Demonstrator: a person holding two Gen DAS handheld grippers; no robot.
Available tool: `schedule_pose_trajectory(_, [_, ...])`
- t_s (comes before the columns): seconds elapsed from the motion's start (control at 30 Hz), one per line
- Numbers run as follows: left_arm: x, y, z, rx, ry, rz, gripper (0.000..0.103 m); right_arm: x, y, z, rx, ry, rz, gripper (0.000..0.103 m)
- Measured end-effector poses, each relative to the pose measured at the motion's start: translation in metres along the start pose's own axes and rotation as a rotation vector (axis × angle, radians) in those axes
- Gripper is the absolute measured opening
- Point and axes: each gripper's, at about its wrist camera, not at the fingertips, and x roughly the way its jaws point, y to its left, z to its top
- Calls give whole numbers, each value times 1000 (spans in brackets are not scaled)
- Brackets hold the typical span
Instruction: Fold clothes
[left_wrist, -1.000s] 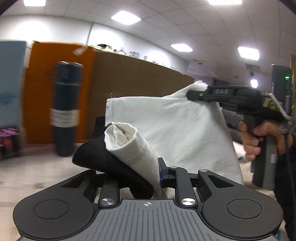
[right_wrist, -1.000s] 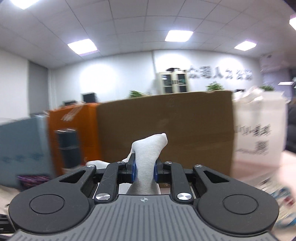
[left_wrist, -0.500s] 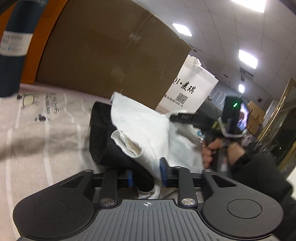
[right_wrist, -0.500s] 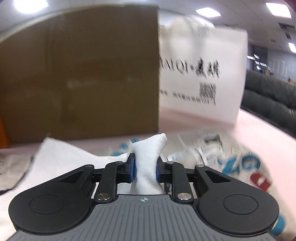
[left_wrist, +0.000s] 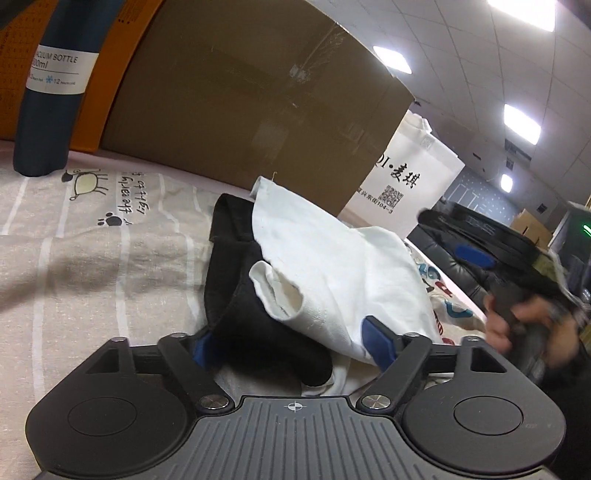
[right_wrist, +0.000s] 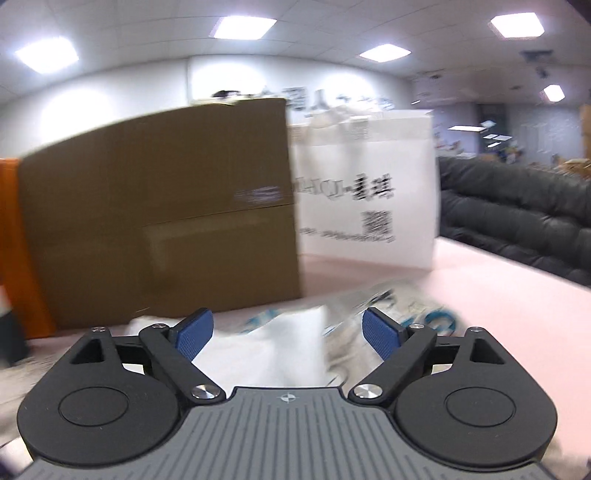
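A white garment (left_wrist: 332, 266) with black sleeves (left_wrist: 236, 295) lies folded over on the printed sheet (left_wrist: 92, 236). My left gripper (left_wrist: 291, 341) sits low at its near edge; its jaws are opening, and the cloth lies loose between the blue pads (left_wrist: 376, 338) without being pressed. In the right wrist view the white garment (right_wrist: 266, 354) lies below and just ahead of my right gripper (right_wrist: 288, 334), whose jaws are opening too, with the pads clear of the cloth. The right gripper (left_wrist: 476, 236) and the hand holding it show blurred at the right of the left wrist view.
A big brown cardboard box (left_wrist: 251, 96) stands behind the garment, with a white paper bag (left_wrist: 406, 184) to its right and an orange box (left_wrist: 110, 77) and a dark blue vacuum bottle (left_wrist: 55, 85) to its left. A black sofa (right_wrist: 517, 218) lies beyond the pink surface.
Both grippers came down with the garment and spread their jaws, letting go of the cloth, which now rests on the sheet. The right gripper has drawn back, its view blurred.
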Motion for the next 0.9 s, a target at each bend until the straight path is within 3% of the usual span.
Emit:
schedule_pose_trajectory(0.13, [-18, -1, 0, 11, -68, 25, 98, -42, -2, -9, 96, 33, 48, 94])
schedule_pose_trajectory(0.27, [-46, -3, -1, 72, -116, 10, 100, -79, 2, -17, 197, 40, 99, 103])
schedule_pose_trajectory(0.43, [-91, -1, -1, 127, -179, 2, 103, -121, 31, -34, 298, 98, 146, 103])
schedule_pose_trajectory(0.53, [-115, 2, 2, 144, -213, 4, 103, -148, 59, -34, 315, 133, 238, 103])
schedule_pose_trajectory(0.73, [-156, 10, 11, 158, -285, 29, 103, -218, 123, -12, 222, 29, 390, 103])
schedule_pose_trajectory(0.9, [-185, 15, 13, 203, -347, 40, 103, -261, 167, -24, 161, -115, 302, 103])
